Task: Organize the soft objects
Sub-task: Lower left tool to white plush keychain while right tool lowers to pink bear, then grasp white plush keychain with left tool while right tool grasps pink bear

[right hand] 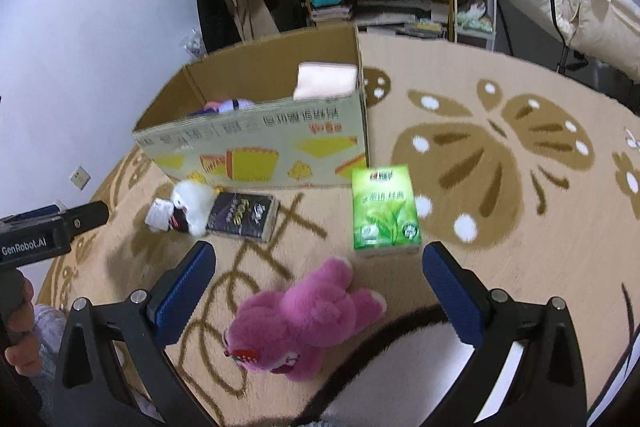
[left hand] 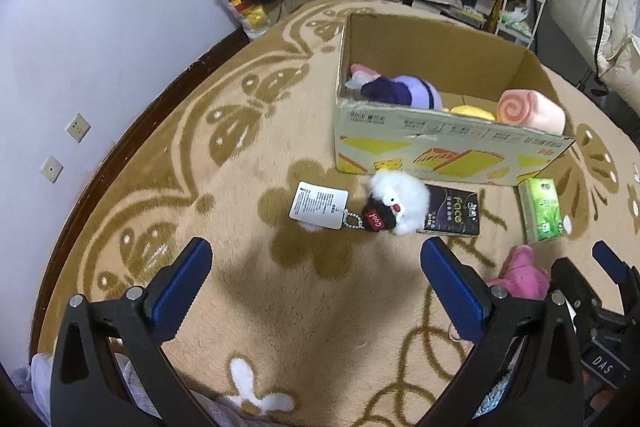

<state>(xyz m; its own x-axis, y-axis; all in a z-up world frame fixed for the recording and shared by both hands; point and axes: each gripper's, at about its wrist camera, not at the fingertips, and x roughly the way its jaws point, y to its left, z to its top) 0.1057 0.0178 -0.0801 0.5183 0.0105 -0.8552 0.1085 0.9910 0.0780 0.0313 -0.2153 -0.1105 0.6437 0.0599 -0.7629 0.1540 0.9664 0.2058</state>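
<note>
Right gripper (right hand: 318,283): jaws stood wide apart, empty, with the pink plush bear (right hand: 304,323) lying on its side on the carpet (right hand: 520,267) between and just ahead of the blue pads (right hand: 184,291). Bear: judged light, squashy, pile likely to slip a little; best taken across the thick torso rather than a limb. Left gripper (left hand: 316,287): jaws likewise wide and empty, hovering over bare carpet, short of the white fluffy toy (left hand: 394,201). White toy: small, very light, lay partly against a dark tissue pack (left hand: 452,213), paper tag (left hand: 318,203) on a bead chain trailing to one side; judged best pinched at the round body, not the tag. Green tissue pack (right hand: 385,207): flat on the carpet, near the bear. Cardboard box (left hand: 440,151): open, behind these, already held a purple plush (left hand: 400,91) and a pink roll cushion (left hand: 532,111)
</note>
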